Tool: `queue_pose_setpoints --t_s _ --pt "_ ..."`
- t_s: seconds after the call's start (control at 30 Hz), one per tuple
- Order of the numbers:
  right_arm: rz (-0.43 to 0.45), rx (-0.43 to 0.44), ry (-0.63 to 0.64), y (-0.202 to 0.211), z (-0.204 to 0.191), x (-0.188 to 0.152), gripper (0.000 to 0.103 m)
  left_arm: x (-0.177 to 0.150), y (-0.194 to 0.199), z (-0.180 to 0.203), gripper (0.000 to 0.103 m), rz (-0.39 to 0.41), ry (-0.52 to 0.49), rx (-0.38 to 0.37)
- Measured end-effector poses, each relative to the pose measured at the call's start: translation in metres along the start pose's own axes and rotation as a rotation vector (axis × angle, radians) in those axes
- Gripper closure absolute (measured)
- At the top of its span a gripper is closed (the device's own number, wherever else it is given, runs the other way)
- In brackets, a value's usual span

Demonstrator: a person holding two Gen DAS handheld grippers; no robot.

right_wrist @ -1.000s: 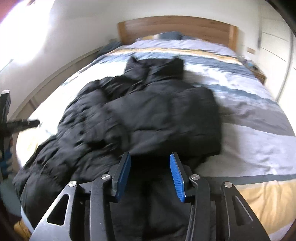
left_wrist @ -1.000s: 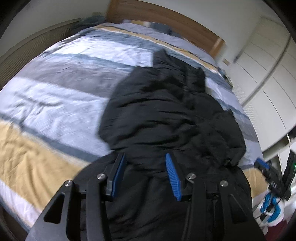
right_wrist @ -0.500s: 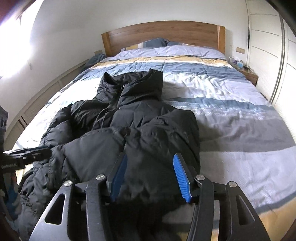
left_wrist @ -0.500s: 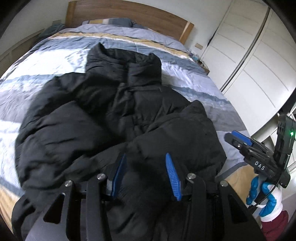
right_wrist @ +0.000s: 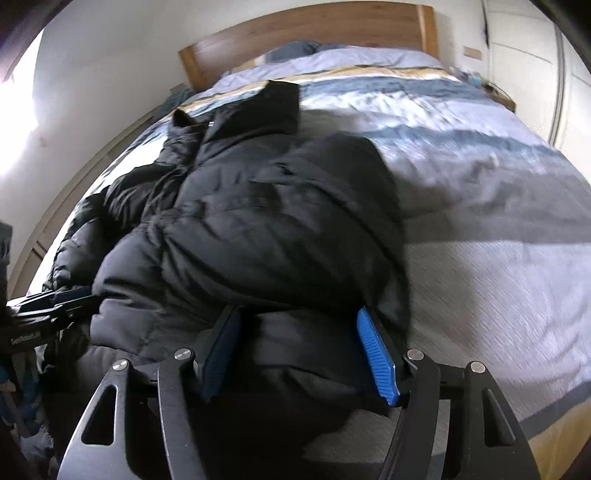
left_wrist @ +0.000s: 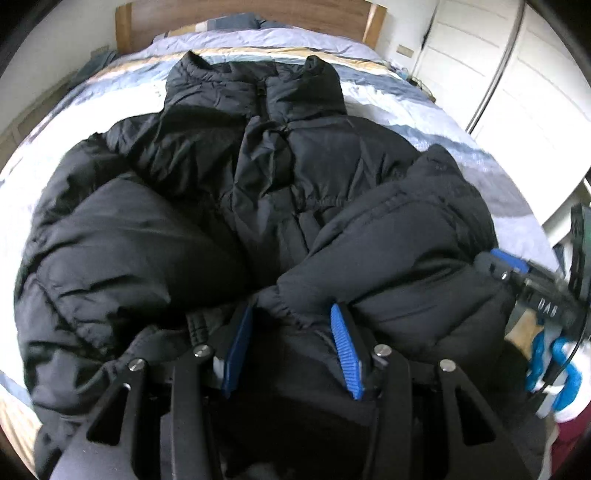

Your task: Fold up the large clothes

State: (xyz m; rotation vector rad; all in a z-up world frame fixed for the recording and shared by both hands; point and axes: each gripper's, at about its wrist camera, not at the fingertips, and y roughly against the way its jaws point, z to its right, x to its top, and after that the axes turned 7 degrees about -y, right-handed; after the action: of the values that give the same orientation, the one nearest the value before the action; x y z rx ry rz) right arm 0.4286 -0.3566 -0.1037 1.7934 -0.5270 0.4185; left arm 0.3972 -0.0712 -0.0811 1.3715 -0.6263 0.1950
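A black puffer jacket (left_wrist: pixel 288 173) lies front up on the striped bed, collar toward the headboard and both sleeves folded in over the chest. My left gripper (left_wrist: pixel 291 308) hovers at the jacket's lower middle with its jaws apart. A sleeve cuff (left_wrist: pixel 284 302) sits just past the tips. My right gripper (right_wrist: pixel 298 310) is over the jacket's (right_wrist: pixel 266 221) lower right edge. Its jaws are opening, with puffy fabric lying between the blue pads and no pinch visible. Each gripper also appears in the other's view: the right gripper (left_wrist: pixel 496 260) and the left gripper (right_wrist: pixel 70 297).
The striped duvet (right_wrist: pixel 480 229) spreads to the right of the jacket. A wooden headboard (right_wrist: pixel 314 33) and pillows are at the far end. White wardrobe doors (left_wrist: pixel 509 74) run along the right side. A hand in a blue and white glove (left_wrist: pixel 554 373) holds the right gripper.
Both grippers dropped closer to the jacket's lower edge. The left one swung from the jacket's side to its middle. The right jaws spread wider. The jacket has not moved.
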Motion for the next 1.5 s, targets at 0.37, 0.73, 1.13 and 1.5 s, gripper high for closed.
queue_pose_setpoints --t_s 0.37,0.73,1.13,1.5 --pt "0.025 0.042 0.063 0.041 -0.050 -0.011 0.039 -0.008 0.023 -0.001 0.061 -0.016 0.016 0.025" --pt "-0.019 -0.048 0.052 0.061 -0.065 -0.064 0.039 -0.042 0.078 -0.017 0.061 0.003 0.039 0.036" --pt "0.075 -0.054 0.068 0.136 -0.099 -0.103 0.039 -0.093 0.162 -0.041 0.061 0.112 0.062 0.086" --pt "0.150 -0.119 0.113 0.201 -0.129 -0.134 0.027 -0.130 0.216 -0.059 0.061 0.203 0.103 0.115"
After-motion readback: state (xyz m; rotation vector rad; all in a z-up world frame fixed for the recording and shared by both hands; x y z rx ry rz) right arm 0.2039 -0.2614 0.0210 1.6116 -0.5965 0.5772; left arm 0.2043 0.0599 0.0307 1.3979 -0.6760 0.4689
